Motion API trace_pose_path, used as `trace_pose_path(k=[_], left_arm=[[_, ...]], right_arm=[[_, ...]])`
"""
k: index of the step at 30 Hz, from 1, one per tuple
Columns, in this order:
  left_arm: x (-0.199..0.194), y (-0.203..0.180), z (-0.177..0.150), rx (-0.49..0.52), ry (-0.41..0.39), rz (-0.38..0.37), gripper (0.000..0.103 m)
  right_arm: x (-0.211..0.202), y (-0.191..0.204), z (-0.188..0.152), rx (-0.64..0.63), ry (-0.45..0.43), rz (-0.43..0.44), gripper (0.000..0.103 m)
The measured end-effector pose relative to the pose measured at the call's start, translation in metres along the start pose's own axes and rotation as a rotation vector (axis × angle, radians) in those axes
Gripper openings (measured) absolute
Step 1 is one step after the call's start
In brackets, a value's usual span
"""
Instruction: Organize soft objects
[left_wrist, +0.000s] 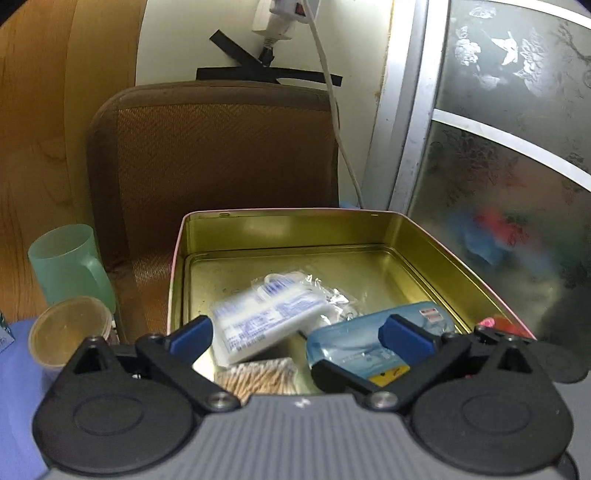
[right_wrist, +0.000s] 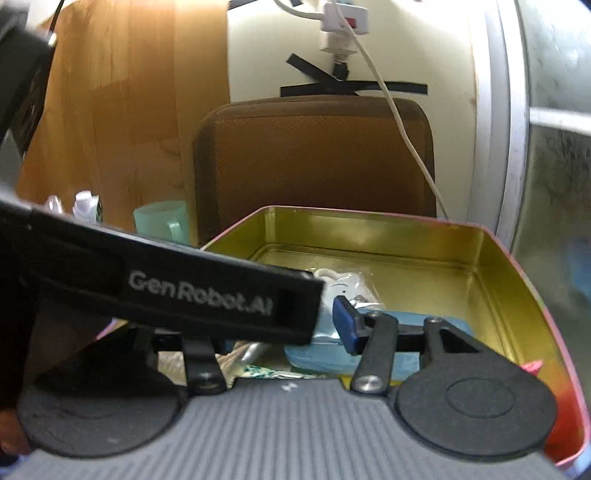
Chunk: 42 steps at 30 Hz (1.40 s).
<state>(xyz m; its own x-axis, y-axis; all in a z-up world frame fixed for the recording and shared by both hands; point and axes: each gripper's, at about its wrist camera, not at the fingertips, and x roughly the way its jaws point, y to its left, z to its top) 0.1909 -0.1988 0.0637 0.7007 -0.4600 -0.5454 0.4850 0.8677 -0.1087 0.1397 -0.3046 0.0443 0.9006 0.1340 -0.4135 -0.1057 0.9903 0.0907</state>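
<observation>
My left gripper (left_wrist: 299, 332) hangs wide open and empty over the gold-lined rectangular metal tin (left_wrist: 413, 236), where a white printed soft tissue pack (left_wrist: 258, 325) lies tilted beside a blue plastic pouch (left_wrist: 354, 343) and cotton swabs (left_wrist: 258, 376). My right gripper (right_wrist: 328, 314) reaches in level; a black strap hides one finger, so I cannot tell its opening.

In the tin (left_wrist: 369, 229): tissue pack (left_wrist: 258, 325) left, wipes pack (left_wrist: 354, 343) right, cotton swabs (left_wrist: 258, 376) in front, plastic-wrapped item (left_wrist: 295, 284) behind. Left of the tin: mug (left_wrist: 66, 262), lidded cup (left_wrist: 66, 328) before it. Behind: chair back (left_wrist: 214, 147).
</observation>
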Motion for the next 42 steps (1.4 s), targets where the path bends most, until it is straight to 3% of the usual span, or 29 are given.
trace_pose_path(k=[18,29,42], left_arm=[[-0.080,-0.031,-0.043,0.020,-0.014,0.076,0.102],[-0.109,-0.028,-0.083,-0.001,0.028,0.112,0.103],[-0.127,-0.014,-0.106,-0.023,0.051,0.164,0.103]], right_arm=[[-0.085,0.000,-0.036,0.102,-0.085,-0.040,0.056],[-0.112,0.009,-0.060,0.130,-0.040,-0.048,0.057],[-0.120,0.008,-0.075,0.188,0.021,-0.058,0.058]])
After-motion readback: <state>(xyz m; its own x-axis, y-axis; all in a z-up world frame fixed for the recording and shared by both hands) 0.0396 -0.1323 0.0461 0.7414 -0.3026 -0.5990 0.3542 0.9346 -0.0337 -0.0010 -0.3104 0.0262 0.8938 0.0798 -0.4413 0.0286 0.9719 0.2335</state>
